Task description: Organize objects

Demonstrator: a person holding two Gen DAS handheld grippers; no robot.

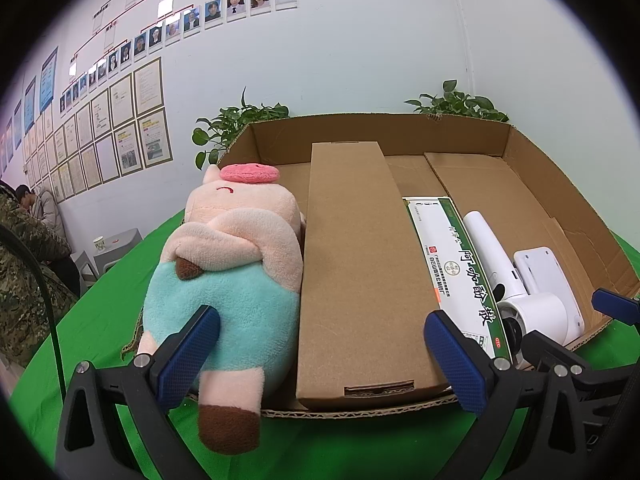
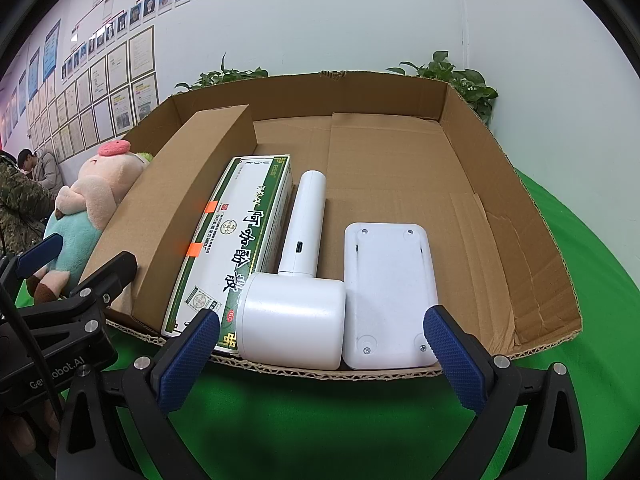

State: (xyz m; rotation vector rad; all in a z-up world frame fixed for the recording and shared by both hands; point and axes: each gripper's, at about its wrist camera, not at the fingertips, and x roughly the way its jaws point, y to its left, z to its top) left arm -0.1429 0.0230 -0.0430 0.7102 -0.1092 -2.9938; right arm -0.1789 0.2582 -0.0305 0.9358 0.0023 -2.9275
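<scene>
Nearest the cameras, the left gripper [image 1: 320,356] and the right gripper [image 2: 322,356] are both held with fingers spread wide and nothing between the blue pads [image 2: 188,360]. Both hover over the green table cover [image 2: 320,420], just short of the near rim of the shallow cardboard tray [image 2: 520,184].

Directly ahead of the right gripper, a white handheld device with a cylindrical head and slim handle [image 2: 294,316] is seen lying flat in the tray, touching a white rectangular unit [image 2: 388,292] on its right and a green-and-white medicine carton [image 2: 236,240] on its left. Next to that carton, a long plain brown box [image 1: 356,272] is laid lengthwise. The pig plush toy [image 1: 232,264] is found at the tray's left edge, pressed against the brown box, with one leg hanging out over the near rim.

The packing is judged nearly complete; the plush appears to be the item left unsettled. It should be approached by the left gripper from the near side, the pads being closed around the soft body rather than the dangling leg, and then eased inward. Contact with the brown box should be avoided so that the packed row is not displaced.

Farther back, the right part of the tray floor is bare, potted plants [image 1: 240,120] stand behind the tray, and documents are seen on the wall [image 1: 360,40].
</scene>
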